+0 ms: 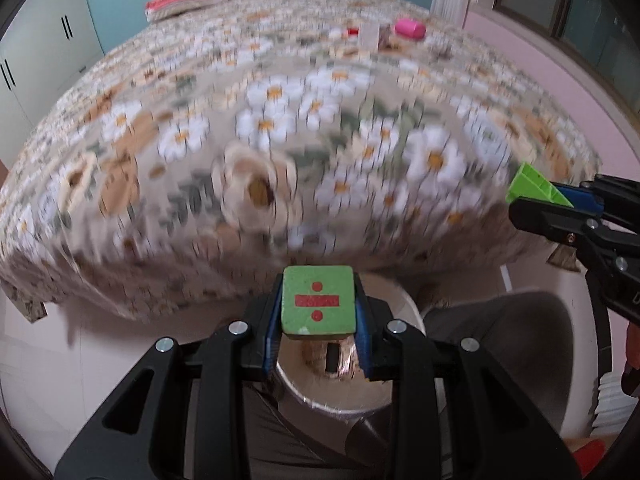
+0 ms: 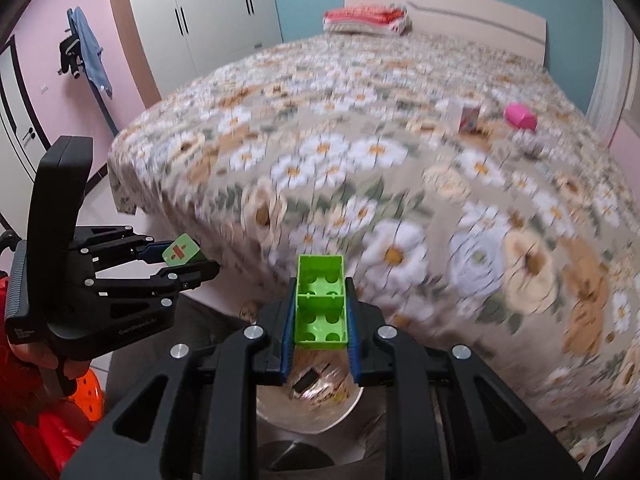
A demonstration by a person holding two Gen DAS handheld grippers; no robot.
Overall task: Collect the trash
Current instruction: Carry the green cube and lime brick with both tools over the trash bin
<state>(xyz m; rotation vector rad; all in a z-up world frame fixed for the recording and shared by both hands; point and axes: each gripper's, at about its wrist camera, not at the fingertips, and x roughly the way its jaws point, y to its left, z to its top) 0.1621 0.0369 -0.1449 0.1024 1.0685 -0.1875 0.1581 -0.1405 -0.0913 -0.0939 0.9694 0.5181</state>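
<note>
Left claw [image 1: 318, 320]: its 2 blue-padded fingers are clamped on a green tile [image 1: 318, 305], a flat square piece with a red division sign on its face. In the right wrist view the same claw [image 2: 188, 258] comes in from the left side, with the green tile at its tip.
Right claw [image 2: 320, 320]: it is clamped on a green building brick [image 2: 320, 305]; the hollow underside of the brick, with round sockets, faces the camera. In the left wrist view this claw [image 1: 536, 192] is at the right edge.
Bowl [image 1: 348, 400]: a round, pale, shiny container lies directly below both claws, and a small dark item is inside it. What the item is, I cannot tell.
Person: a hand [image 2: 36, 356] holds the handle of the left claw, at the left edge of the right wrist view.
Bed [image 2: 400, 184]: it is beyond the claws, covered with a flowered sheet; the print is blurred.
Far items on bed: a pink object [image 2: 520, 117] and a small box [image 2: 469, 117] stand near each other, well apart from the claws.
Head of bed: a folded red and white cloth [image 2: 366, 20] lies there.
Background: a white wardrobe [image 2: 208, 12] stands against the wall.
</note>
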